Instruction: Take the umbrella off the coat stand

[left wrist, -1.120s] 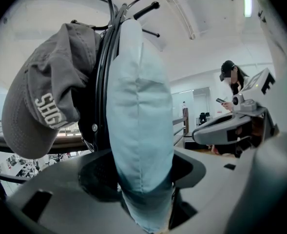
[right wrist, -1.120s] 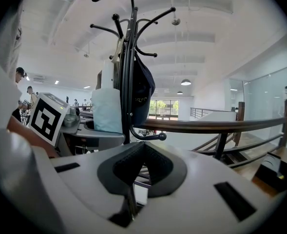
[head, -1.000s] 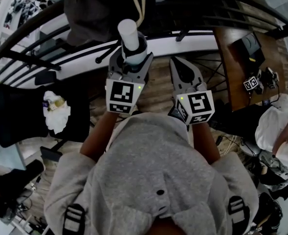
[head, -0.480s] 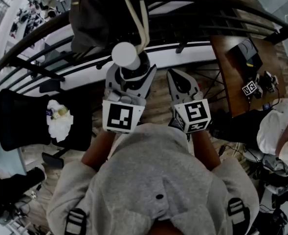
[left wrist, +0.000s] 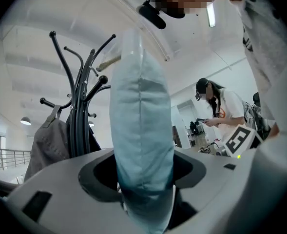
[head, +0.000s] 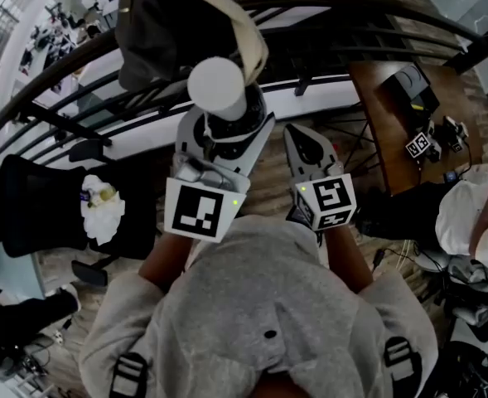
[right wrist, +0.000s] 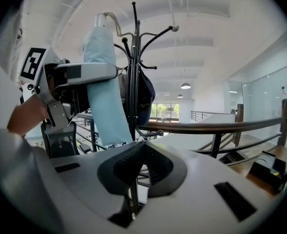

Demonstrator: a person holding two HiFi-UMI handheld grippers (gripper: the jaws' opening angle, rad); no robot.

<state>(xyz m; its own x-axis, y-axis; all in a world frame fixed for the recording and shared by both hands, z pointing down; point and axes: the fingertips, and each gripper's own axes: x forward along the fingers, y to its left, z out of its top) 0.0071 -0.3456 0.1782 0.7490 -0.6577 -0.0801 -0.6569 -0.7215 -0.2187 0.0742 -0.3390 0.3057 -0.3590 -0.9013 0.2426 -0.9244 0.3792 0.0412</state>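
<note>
Standing upright, a folded pale blue fabric umbrella [left wrist: 141, 126] is gripped between the wide-set jaws of the left gripper [left wrist: 144, 191]. Beside it, the right gripper [right wrist: 136, 167] is seen with its jaws pressed together on nothing. Just behind the umbrella, a black metal coat stand [right wrist: 133, 72] with curved hooks is hung with a grey cloth bag [left wrist: 46, 140]; whether umbrella and stand touch cannot be told

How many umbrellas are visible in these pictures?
1. The pale blue umbrella is held upright in the left gripper, beside the coat stand. Another might be hidden behind the bag hanging there.
</note>
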